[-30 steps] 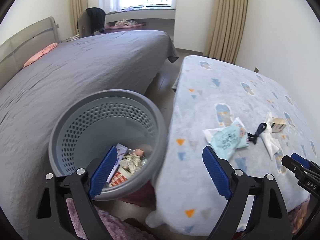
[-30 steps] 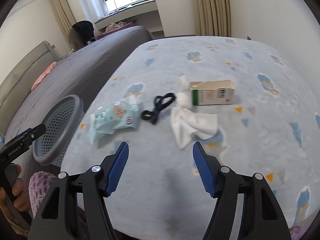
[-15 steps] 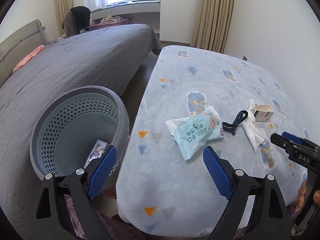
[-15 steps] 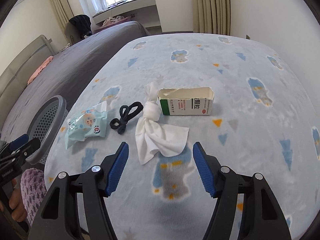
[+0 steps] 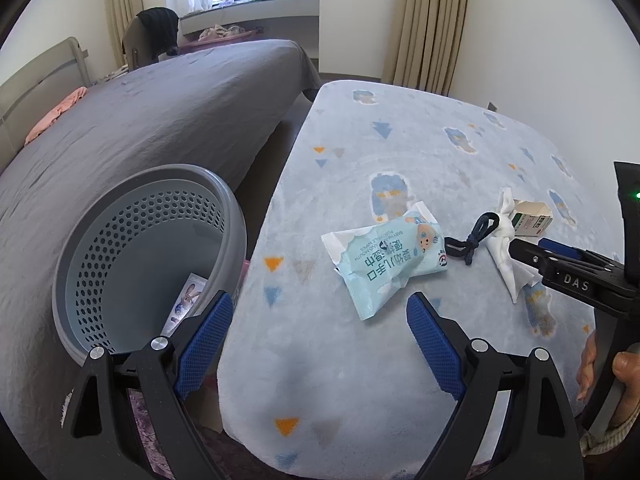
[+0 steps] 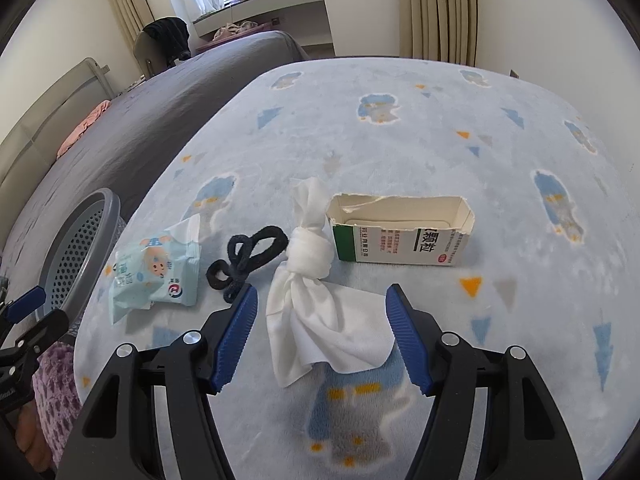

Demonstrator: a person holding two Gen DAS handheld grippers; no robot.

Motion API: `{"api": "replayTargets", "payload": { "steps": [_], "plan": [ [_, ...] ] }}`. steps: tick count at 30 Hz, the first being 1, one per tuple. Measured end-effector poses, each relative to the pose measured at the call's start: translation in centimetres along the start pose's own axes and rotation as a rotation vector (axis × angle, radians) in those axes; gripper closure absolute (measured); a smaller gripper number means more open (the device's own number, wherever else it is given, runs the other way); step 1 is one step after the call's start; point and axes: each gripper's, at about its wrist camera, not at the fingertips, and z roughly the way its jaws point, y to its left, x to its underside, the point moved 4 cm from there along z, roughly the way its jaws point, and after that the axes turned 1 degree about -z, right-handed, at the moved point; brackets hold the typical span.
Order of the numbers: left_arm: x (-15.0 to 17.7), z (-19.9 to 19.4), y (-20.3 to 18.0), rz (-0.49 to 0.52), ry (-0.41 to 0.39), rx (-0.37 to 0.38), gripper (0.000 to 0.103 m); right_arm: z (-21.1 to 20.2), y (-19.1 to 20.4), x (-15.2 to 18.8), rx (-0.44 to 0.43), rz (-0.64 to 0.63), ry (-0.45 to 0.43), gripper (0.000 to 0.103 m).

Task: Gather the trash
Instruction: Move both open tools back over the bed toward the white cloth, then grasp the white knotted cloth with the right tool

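On the light blue patterned blanket [image 6: 400, 128] lie a knotted white tissue [image 6: 316, 300], a torn white and green carton [image 6: 404, 232], a black hair tie [image 6: 248, 260] and a pale blue wet-wipe pack [image 6: 156, 280]. My right gripper [image 6: 320, 336] is open, its blue pads on either side of the tissue's lower end. My left gripper [image 5: 316, 344] is open and empty, near the blanket's edge, short of the wipe pack [image 5: 388, 260]. The grey perforated trash basket [image 5: 120, 240] stands to its left with some paper inside.
A bed with a grey cover [image 5: 140, 120] lies left of the basket. A pink cloth [image 5: 56, 112] lies near its headboard. Curtains [image 5: 428, 20] and a window sill are at the back. A purple rug [image 6: 56, 384] is on the floor.
The left gripper has swung right from over the basket toward the wipe pack. The right gripper has moved forward, so the white tissue now lies between its pads.
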Motion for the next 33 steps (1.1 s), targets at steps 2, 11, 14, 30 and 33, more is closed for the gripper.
{"api": "replayTargets", "payload": {
  "steps": [2,11,14,30,33],
  "plan": [
    [0.1,0.2,-0.2,0.004,0.002,0.0,0.016,0.3,-0.1,-0.1,0.002,0.005,0.002,0.039],
    [0.3,0.6,-0.6,0.022,0.006,-0.02,0.013,1.4,0.0,-0.4,0.027,0.005,0.007,0.039],
    [0.3,0.7,-0.6,0.024,0.004,-0.028,0.01,1.6,0.1,-0.5,0.043,-0.004,0.007,0.039],
    [0.6,0.4,-0.3,0.028,0.003,-0.043,0.009,1.8,1.3,0.1,0.065,-0.066,0.008,0.08],
    [0.7,0.4,-0.4,0.03,0.005,-0.041,0.009,1.1,1.0,0.5,0.036,-0.043,0.007,0.084]
  ]
}}
